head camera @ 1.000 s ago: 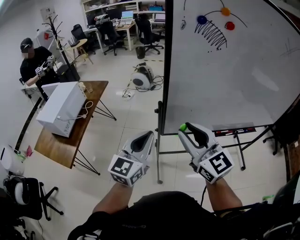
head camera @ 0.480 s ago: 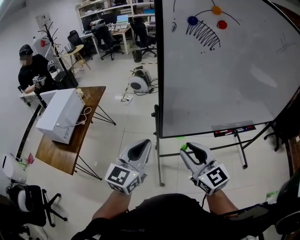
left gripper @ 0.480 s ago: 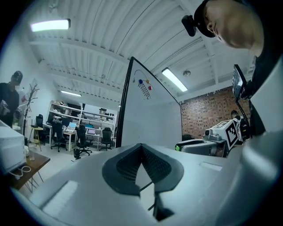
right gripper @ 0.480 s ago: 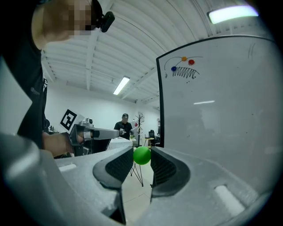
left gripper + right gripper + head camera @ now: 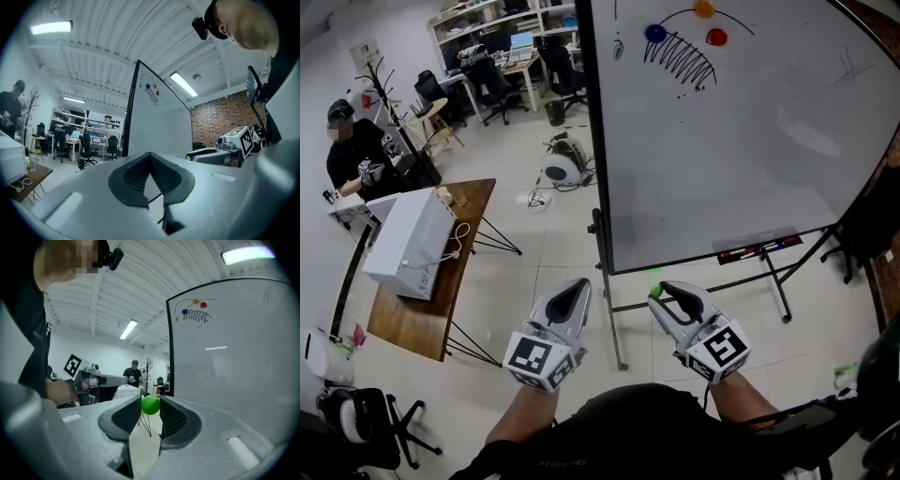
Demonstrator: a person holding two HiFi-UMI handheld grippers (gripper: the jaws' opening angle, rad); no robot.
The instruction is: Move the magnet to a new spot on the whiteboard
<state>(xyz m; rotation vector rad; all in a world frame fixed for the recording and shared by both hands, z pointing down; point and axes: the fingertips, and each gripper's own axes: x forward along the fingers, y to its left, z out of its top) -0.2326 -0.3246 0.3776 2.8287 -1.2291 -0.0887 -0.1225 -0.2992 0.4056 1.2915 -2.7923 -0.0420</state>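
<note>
Pinching a small green magnet (image 5: pixel 150 405) by its sides between the ribbed dark fingers (image 5: pixel 174 419) of the right gripper (image 5: pixel 657 293), at lower centre of the head view, off the whiteboard (image 5: pixel 750 150) and just under its bottom edge. Holding the left gripper (image 5: pixel 578 285) alongside, lower centre-left, fingers pressed together on nothing.

Judging the job roughly half done, with the magnet off the board and in hand. Setting it on a fresh patch of white is the part not yet done.

Leaving three round magnets, blue (image 5: pixel 655 33), orange (image 5: pixel 704 8) and red (image 5: pixel 716 37), clustered at the board's upper left around a black looping scribble (image 5: pixel 680 58).

Showing a smooth, glossy board face in a thin dark frame on a metal stand (image 5: pixel 607 309), with markers lying in its tray (image 5: pixel 756 250). Also showing a rounded, shiny, ball-like magnet and pale grey moulded gripper shells with matte ridged pads.
</note>
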